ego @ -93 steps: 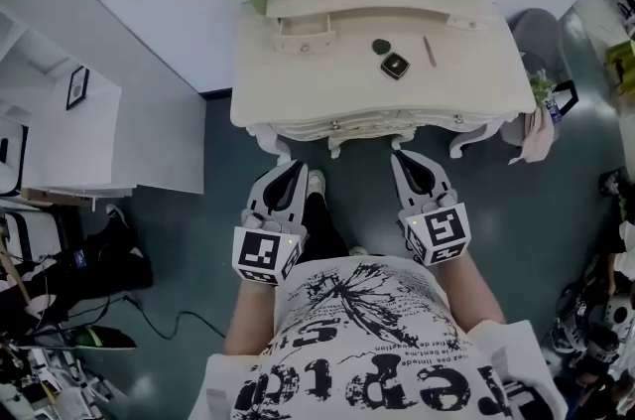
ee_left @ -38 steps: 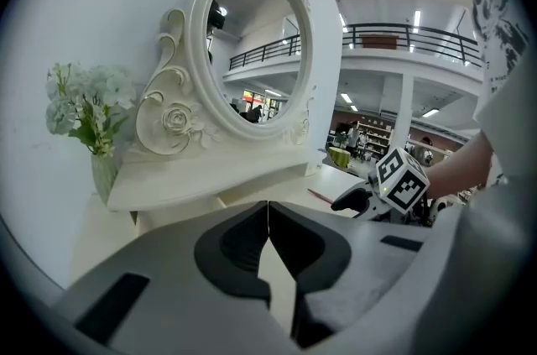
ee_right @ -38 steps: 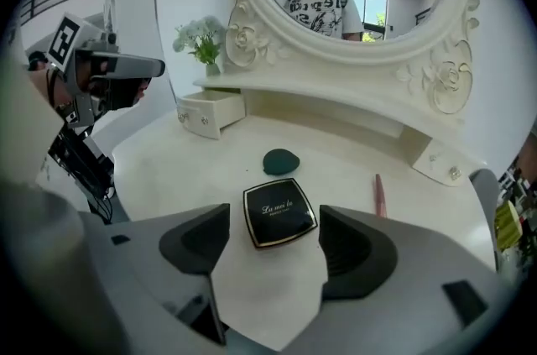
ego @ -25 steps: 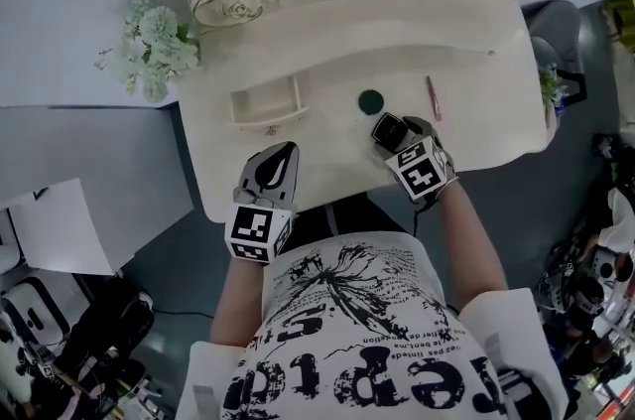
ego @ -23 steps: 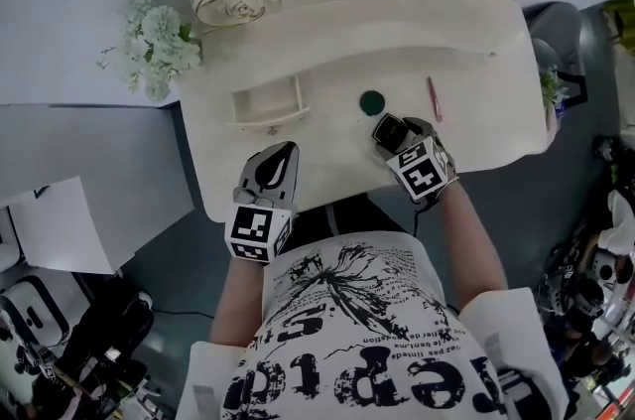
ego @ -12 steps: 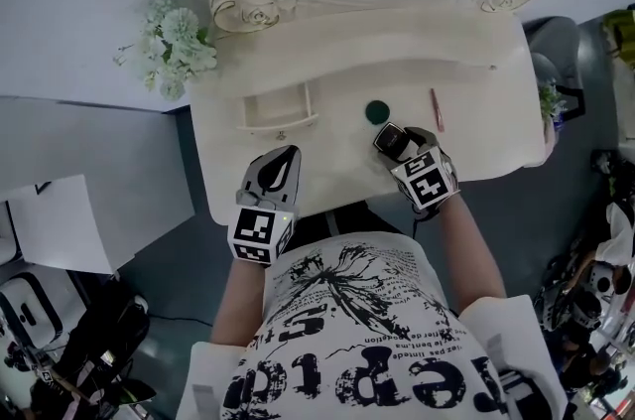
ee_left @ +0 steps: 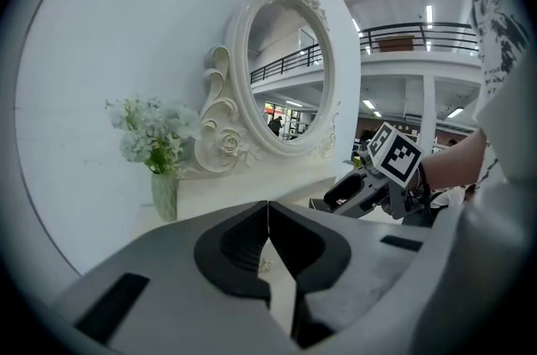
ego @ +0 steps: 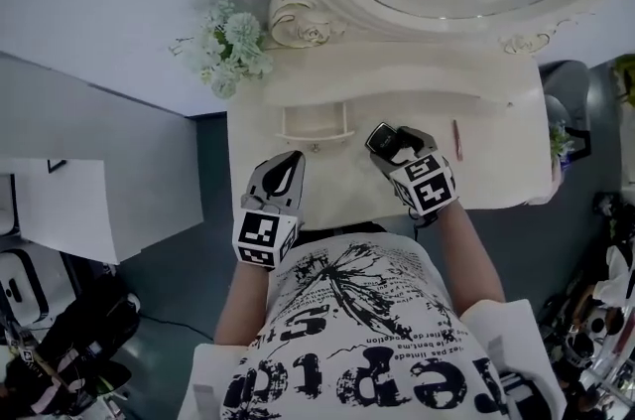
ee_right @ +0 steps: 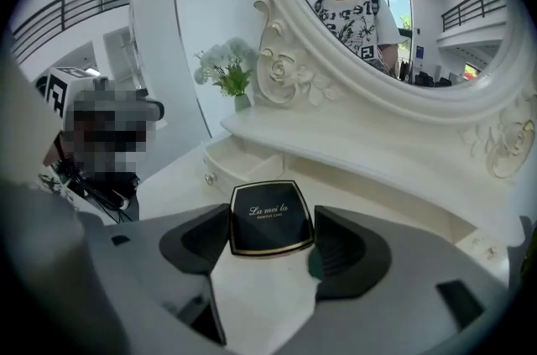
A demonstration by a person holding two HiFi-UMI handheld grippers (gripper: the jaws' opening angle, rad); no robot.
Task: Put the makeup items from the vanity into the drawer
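Two grippers over the desk [ego: 496,160]. Right gripper [ego: 393,148] pointed toward the open drawer [ego: 316,122], jaws clamped on a compact [ee_right: 270,217]: square, black, gold-edged, held above the desk. Left gripper [ego: 281,178] hovered at the front edge, jaws together, empty.

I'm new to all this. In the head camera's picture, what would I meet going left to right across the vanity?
flowers → open drawer → compact → pink pencil
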